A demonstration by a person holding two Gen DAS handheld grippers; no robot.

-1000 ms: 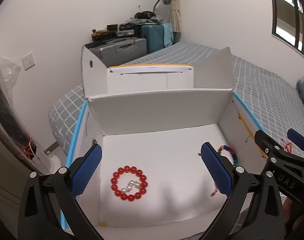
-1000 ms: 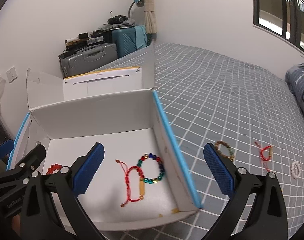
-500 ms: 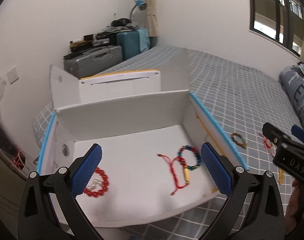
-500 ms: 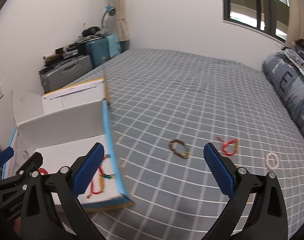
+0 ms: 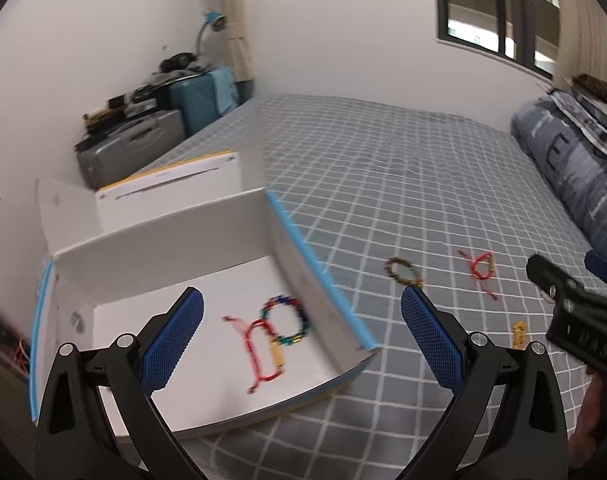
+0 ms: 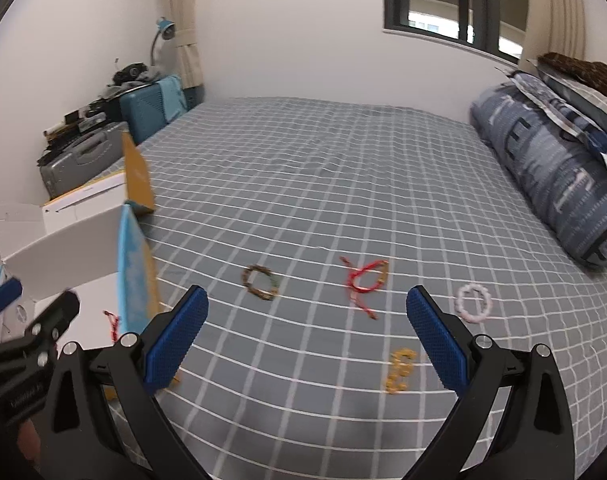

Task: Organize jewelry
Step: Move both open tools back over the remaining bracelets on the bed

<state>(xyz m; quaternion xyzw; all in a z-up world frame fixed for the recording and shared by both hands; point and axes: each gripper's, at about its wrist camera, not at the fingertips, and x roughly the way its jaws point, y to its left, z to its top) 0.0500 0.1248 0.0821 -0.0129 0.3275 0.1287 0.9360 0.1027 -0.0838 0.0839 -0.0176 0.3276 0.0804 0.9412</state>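
A white cardboard box (image 5: 319, 276) with blue edges lies open on the bed; inside are a red string bracelet (image 5: 261, 344) and a multicoloured bead bracelet (image 5: 287, 320). On the bed sheet lie a brown bead bracelet (image 6: 260, 282), a red string bracelet (image 6: 365, 282), a white bead bracelet (image 6: 473, 303) and a small gold piece (image 6: 399, 370). My left gripper (image 5: 301, 336) is open above the box's right wall. My right gripper (image 6: 305, 336) is open and empty above the sheet, just short of the loose pieces.
The grey checked bed sheet (image 6: 323, 184) stretches to the wall. A folded blue quilt and pillows (image 6: 551, 160) lie along the right side. Suitcases (image 6: 87, 156) with clutter and a blue lamp stand past the bed's far left corner. A person's hand (image 5: 595, 412) holds the right gripper.
Both grippers swung right, away from the box interior toward the loose jewelry on the sheet. The red bead bracelet in the box left the view. Both stayed open.
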